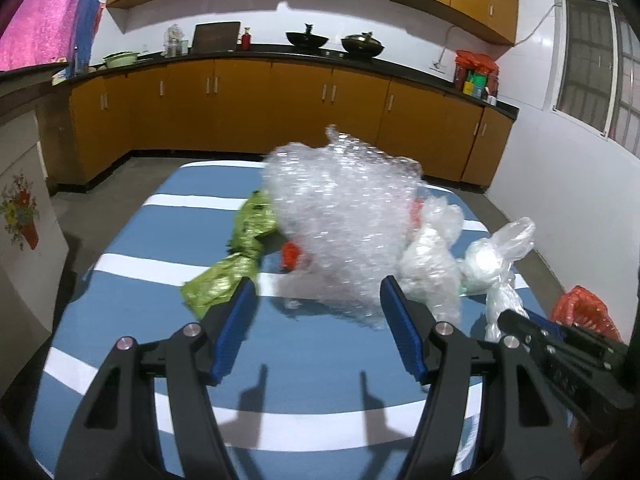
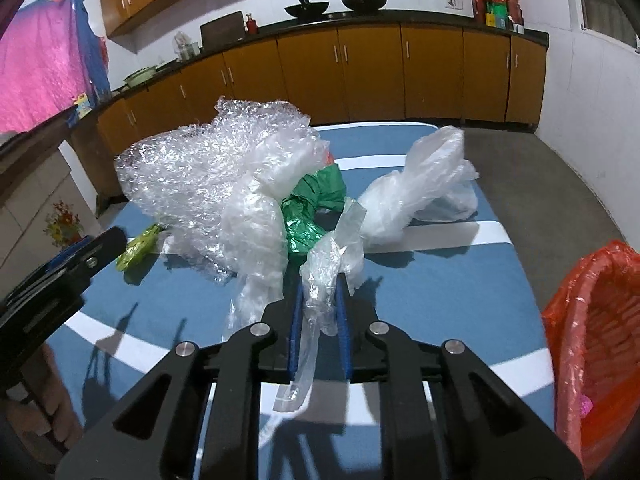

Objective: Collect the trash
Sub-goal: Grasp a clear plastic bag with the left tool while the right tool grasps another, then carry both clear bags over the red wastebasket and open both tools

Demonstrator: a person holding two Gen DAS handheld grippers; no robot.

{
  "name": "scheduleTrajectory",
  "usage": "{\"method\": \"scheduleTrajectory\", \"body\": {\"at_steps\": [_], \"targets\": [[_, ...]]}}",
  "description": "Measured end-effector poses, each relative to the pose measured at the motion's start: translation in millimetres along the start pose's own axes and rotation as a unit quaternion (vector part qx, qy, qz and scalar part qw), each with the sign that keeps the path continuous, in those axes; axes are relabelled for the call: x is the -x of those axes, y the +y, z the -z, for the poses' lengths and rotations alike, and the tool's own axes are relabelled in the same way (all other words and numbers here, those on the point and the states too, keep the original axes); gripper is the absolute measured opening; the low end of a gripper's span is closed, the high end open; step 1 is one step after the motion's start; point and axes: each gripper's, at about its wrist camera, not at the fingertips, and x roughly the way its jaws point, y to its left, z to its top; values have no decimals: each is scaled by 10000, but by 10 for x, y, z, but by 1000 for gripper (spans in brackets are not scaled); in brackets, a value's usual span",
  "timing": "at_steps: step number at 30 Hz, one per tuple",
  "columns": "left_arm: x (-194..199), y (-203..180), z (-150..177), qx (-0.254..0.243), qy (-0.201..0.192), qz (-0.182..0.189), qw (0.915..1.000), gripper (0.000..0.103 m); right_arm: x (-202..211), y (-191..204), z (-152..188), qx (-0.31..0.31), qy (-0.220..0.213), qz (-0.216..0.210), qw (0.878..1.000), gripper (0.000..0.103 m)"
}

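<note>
A pile of trash lies on the blue and white striped table. It holds a big wad of bubble wrap, clear plastic bags, a light green wrapper, a dark green bag and a red scrap. My left gripper is open and empty, its fingertips just short of the bubble wrap. My right gripper is shut on a strip of clear plastic bag. It shows at the right of the left wrist view.
A basket lined with a red bag stands at the table's right edge. Orange kitchen cabinets with a black counter run along the far wall. A pink cloth hangs at the left. The floor around is grey.
</note>
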Motion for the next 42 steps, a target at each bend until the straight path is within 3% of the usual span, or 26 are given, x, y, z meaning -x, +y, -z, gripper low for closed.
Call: {"method": "scheduleTrajectory", "body": {"at_steps": [9, 18, 22, 28, 42], "targets": [[-333, -569, -106, -376, 157, 381, 9984, 64, 241, -292, -68, -267, -325, 262, 9988, 15], [-802, -773, -122, -336, 679, 363, 9965, 63, 284, -583, -43, -557, -319, 492, 9967, 15], [-874, -801, -93, -297, 833, 502, 9948, 44, 303, -617, -23, -610, -325, 498, 9964, 15], [-775, -804, -63, -296, 716, 657, 9948, 35, 349, -607, -18, -621, -382, 500, 9961, 15], [-110, -898, -81, -371, 327, 983, 9939, 35, 783, -613, -25, -596, -815, 635, 9929, 15]]}}
